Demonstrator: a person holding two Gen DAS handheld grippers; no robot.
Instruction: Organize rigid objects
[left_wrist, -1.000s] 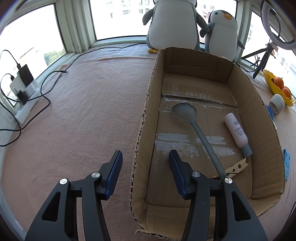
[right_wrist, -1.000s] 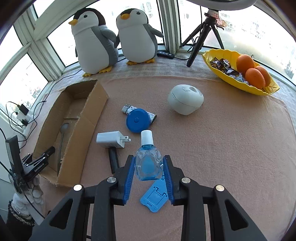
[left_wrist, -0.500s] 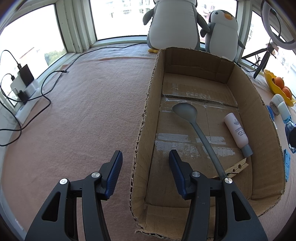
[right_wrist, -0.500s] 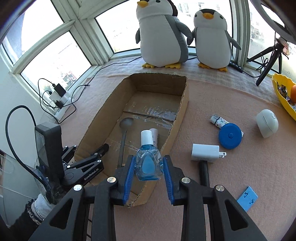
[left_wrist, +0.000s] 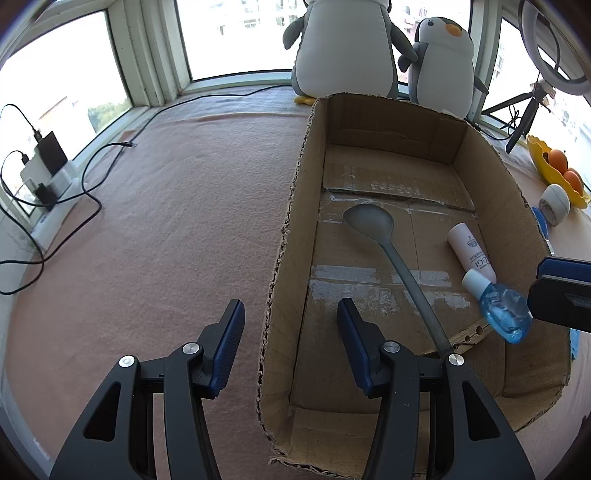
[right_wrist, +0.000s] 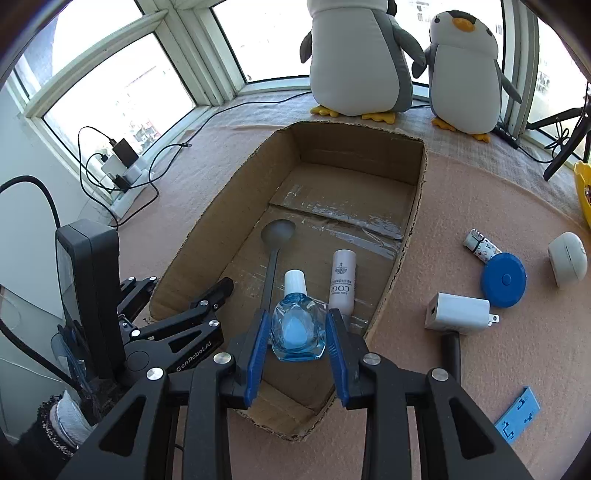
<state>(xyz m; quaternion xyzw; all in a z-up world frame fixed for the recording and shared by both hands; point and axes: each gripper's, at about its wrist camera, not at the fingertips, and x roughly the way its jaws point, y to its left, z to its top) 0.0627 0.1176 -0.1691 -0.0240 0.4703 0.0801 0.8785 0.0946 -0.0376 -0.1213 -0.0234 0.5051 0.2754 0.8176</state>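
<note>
My right gripper (right_wrist: 297, 334) is shut on a small blue bottle with a white cap (right_wrist: 296, 325) and holds it over the near end of the open cardboard box (right_wrist: 406, 236). The bottle (left_wrist: 498, 308) and right gripper (left_wrist: 554, 291) also show in the left wrist view. In the box (left_wrist: 291, 236) lie a grey ladle (left_wrist: 388, 243), a white tube (left_wrist: 471, 251) and a wooden clothespin (left_wrist: 469, 334). My left gripper (left_wrist: 291, 343) is open and straddles the box's left wall.
On the mat right of the box lie a white charger (right_wrist: 456, 312), a blue round tape measure (right_wrist: 503, 279), a patterned tube (right_wrist: 478, 245), a white rounded case (right_wrist: 567, 258), a blue clip (right_wrist: 517, 413) and a black handle (right_wrist: 452, 350). Two plush penguins (right_wrist: 354, 59) stand behind. Cables and chargers (left_wrist: 44, 170) lie at left.
My right gripper has carried the blue bottle from the mat to the left, to above the box's near end. The left gripper has not moved.
</note>
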